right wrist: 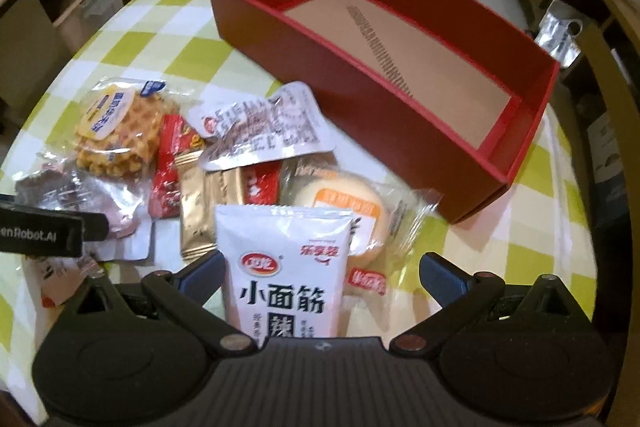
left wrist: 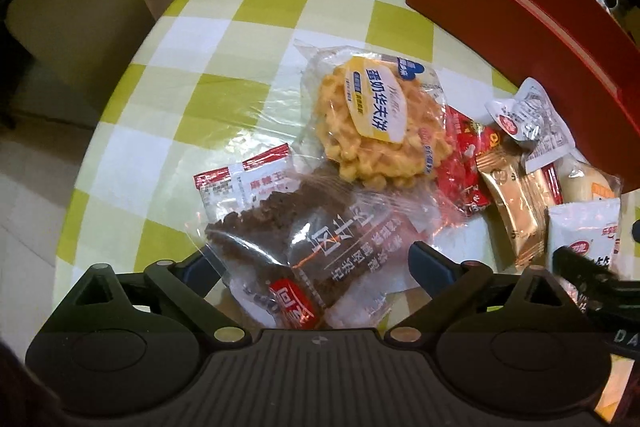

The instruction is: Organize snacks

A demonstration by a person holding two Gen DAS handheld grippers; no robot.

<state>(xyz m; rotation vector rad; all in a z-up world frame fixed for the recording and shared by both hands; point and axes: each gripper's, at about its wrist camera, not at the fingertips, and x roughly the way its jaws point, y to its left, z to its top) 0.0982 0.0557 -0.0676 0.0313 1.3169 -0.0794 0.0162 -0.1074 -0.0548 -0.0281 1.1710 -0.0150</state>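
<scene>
My left gripper [left wrist: 316, 263] is open and points down at a brown cake packet [left wrist: 312, 247] in clear wrap, which lies on the table between its wide jaws. My right gripper [right wrist: 322, 269] is open over a white gluten-snack packet [right wrist: 284, 267]; its left finger is at the packet's edge and its right finger stands well clear. Beyond lie a waffle packet [left wrist: 376, 119] [right wrist: 116, 131], a red packet [right wrist: 168, 163], a gold bar [right wrist: 196, 215], a silver-white sachet [right wrist: 264, 127] and a wrapped bun [right wrist: 344, 203]. The red box [right wrist: 280, 39] behind them is empty.
A green-and-white checked cloth [left wrist: 200, 67] covers the round table, whose edge curves along the left. A chair [left wrist: 72, 19] stands beyond that edge. A small red-and-white sachet [left wrist: 240, 179] lies left of the cake. Cardboard boxes and shelves surround the table.
</scene>
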